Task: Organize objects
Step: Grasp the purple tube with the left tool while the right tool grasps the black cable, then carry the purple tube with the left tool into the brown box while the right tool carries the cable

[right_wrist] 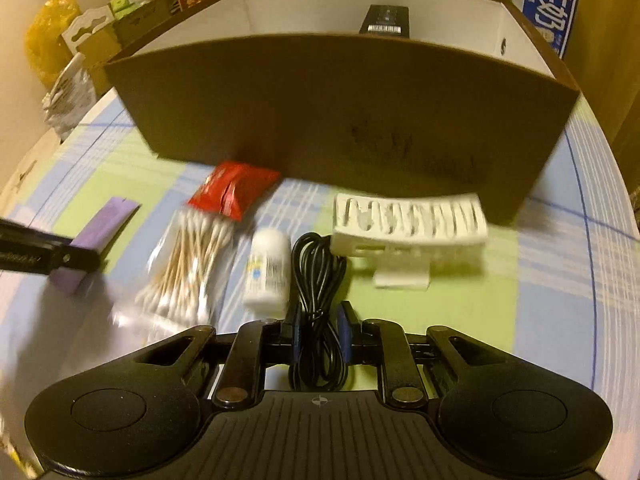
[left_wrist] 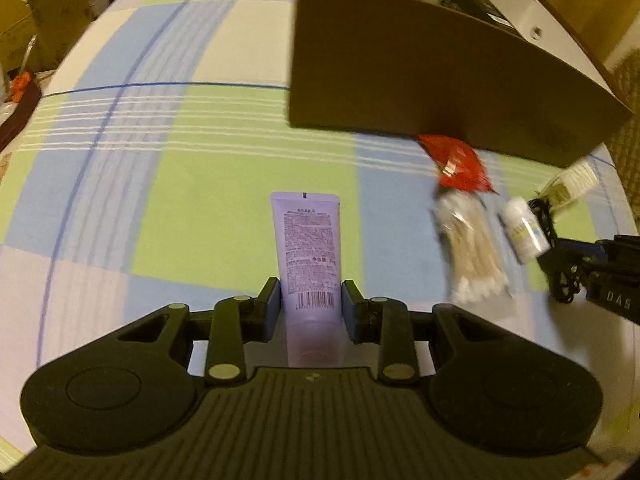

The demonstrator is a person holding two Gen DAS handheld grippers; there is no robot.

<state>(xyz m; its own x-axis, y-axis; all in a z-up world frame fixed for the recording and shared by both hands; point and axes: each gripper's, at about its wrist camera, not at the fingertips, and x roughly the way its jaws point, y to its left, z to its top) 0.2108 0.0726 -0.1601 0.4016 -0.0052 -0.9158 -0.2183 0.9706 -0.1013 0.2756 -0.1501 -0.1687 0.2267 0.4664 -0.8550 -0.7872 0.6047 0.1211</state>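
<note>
While the left gripper [left_wrist: 311,308] clamps a purple tube [left_wrist: 308,248], the right gripper [right_wrist: 320,330] pinches a black cable [right_wrist: 318,280] before a brown box [right_wrist: 340,112].

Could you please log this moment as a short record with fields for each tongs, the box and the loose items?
left tongs: shut on the purple tube, held above the checked cloth
right tongs: shut on the black cable
brown box: open-topped, white inside, a black carton in it
loose on cloth: red packet, cotton swabs, white bottle, white rack
image quality: motion blur on the loose items
</note>
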